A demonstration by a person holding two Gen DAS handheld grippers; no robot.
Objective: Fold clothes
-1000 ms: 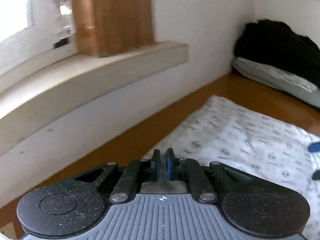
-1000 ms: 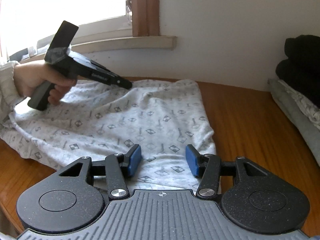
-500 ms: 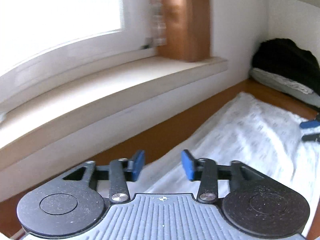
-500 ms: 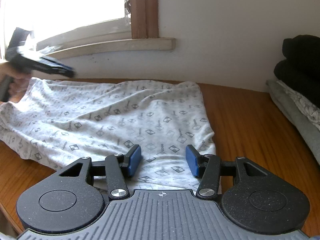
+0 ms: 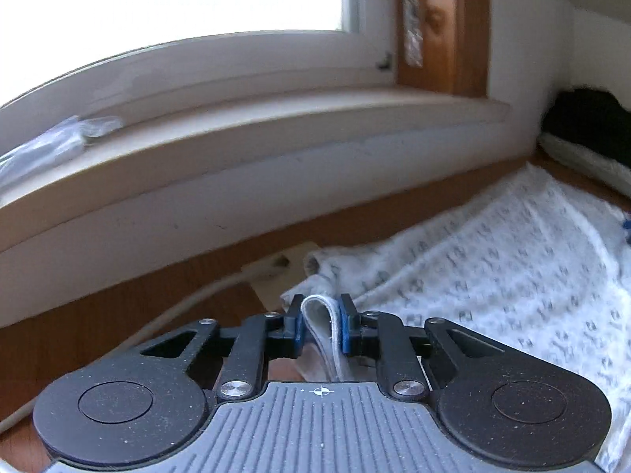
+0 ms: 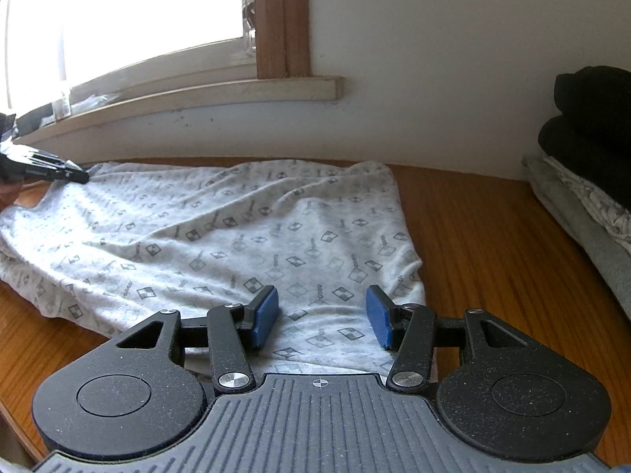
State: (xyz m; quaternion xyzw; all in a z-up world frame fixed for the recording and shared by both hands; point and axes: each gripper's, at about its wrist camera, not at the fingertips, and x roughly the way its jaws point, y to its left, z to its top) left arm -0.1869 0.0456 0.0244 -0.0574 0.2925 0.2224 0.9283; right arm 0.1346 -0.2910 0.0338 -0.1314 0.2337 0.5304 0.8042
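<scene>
Left gripper [image 5: 321, 325] is closing its jaws on a folded hem of the patterned garment [image 6: 244, 232]; right gripper [image 6: 321, 321] is hovering with jaws apart over the near edge. Garment is lying spread on the wooden table [image 6: 485, 236], running toward 10 o'clock. Risk: the thin hem slipping free, or the unpinned near edge dragging.

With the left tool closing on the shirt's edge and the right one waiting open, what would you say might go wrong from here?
1. The left tool has only a thin fold of hem between its closing pads, so the shirt may slip out when pulled.
2. The right tool stands open above the near hem; a one-sided pull might drag the shirt askew.
3. A white cable lies beside the left tool and could snag.
</scene>
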